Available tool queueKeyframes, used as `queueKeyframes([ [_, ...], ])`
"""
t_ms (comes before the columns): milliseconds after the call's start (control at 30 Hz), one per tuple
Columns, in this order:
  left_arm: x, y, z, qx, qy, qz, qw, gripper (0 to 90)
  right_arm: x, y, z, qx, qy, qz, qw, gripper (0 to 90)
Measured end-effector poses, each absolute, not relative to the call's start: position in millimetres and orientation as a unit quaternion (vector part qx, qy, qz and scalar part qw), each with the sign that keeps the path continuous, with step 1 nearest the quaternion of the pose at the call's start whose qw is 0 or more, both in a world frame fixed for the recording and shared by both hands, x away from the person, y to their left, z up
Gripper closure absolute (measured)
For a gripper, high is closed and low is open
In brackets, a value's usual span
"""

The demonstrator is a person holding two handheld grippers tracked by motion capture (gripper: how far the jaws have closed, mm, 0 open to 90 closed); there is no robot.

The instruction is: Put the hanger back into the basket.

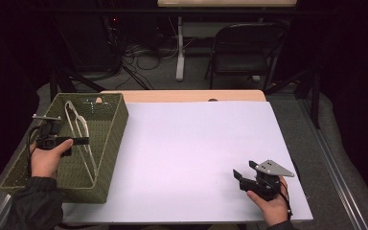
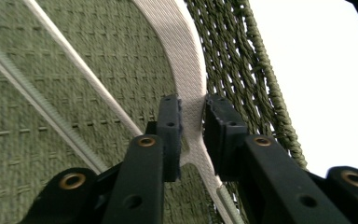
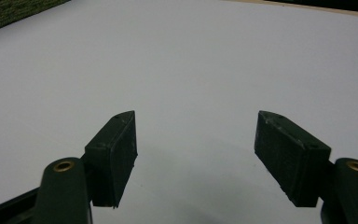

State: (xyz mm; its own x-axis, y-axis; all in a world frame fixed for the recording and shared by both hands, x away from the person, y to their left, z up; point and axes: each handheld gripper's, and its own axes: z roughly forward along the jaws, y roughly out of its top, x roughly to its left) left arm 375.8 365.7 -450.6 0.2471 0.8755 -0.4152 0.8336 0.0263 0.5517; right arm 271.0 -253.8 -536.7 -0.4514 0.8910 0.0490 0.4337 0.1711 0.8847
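A: Left gripper (image 2: 192,122) clamped on white tongs (image 2: 186,79) inside green basket (image 1: 112,139)?

B: Yes; right gripper (image 3: 196,154) open, empty over table (image 1: 196,143). Lift straight, clear of the woven wall beside the jaws.

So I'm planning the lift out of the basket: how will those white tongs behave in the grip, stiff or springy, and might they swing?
The tongs look thin and flat, so probably light and springy. The left gripper pinches only one arm, so the free arm may splay or wobble. Being long and held partway along, they could pivot and catch the basket wall.
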Motion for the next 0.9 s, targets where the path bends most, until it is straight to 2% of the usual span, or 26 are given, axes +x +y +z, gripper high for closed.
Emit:
queueKeyframes([
  [300,367.4,370.9,-454.6,0.696,0.611,0.040,0.376,60.9,271.3,-252.7,-537.0,0.457,0.723,0.452,0.252,29.6],
  [533,343.5,360.1,-440.7,0.728,0.556,0.112,0.384,44.3,271.1,-252.8,-536.9,0.457,0.724,0.451,0.253,29.6],
  [667,327.9,350.7,-440.5,0.745,0.522,0.146,0.389,41.1,270.3,-253.5,-535.8,0.458,0.726,0.448,0.252,29.6],
  [900,302.9,335.7,-442.3,0.755,0.474,0.200,0.406,40.8,269.4,-254.0,-534.7,0.458,0.720,0.453,0.259,29.6],
])
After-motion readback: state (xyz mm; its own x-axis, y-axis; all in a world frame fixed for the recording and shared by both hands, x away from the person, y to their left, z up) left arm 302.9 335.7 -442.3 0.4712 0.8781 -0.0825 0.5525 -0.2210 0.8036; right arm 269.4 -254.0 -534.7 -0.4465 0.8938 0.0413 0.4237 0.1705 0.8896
